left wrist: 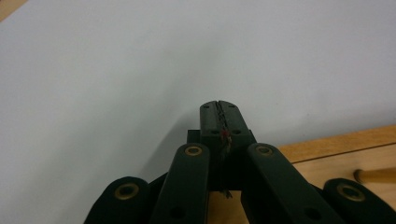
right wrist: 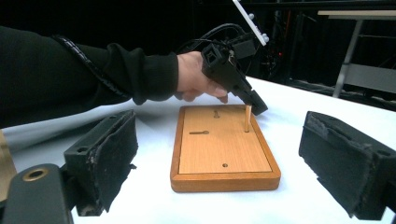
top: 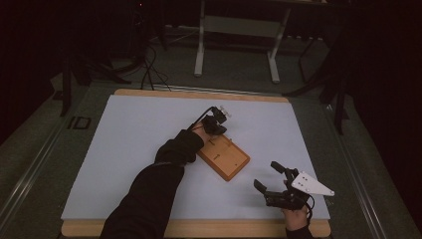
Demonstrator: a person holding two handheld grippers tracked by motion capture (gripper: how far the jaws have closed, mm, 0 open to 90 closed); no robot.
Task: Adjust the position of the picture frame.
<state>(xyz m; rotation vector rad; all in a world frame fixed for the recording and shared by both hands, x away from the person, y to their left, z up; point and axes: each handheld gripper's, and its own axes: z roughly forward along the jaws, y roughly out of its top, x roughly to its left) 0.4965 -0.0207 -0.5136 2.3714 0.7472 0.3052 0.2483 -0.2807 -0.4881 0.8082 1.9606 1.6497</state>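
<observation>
A flat wooden board (top: 226, 158) lies mid-table, with its near edge in the right gripper view (right wrist: 224, 179). One thin wooden peg (right wrist: 247, 118) stands upright near its far right corner; another peg (right wrist: 199, 133) lies flat in a slot. My left gripper (top: 221, 131) hangs over the board's far end, jaws shut. Its tip (right wrist: 258, 108) sits just beside the standing peg's top. In the left gripper view the closed jaws (left wrist: 219, 108) hold nothing, and a peg (left wrist: 376, 175) shows off to the lower right. My right gripper (top: 267, 175) rests open near the front right, its pads (right wrist: 107, 154) facing the board.
The board sits on a pale blue mat (top: 139, 144) over a wooden table (top: 199, 93). A small empty hole (right wrist: 225, 165) marks the board's near part. A person's dark sleeve (top: 159, 184) crosses the mat from the front. Desk legs (top: 200, 45) stand on the floor beyond.
</observation>
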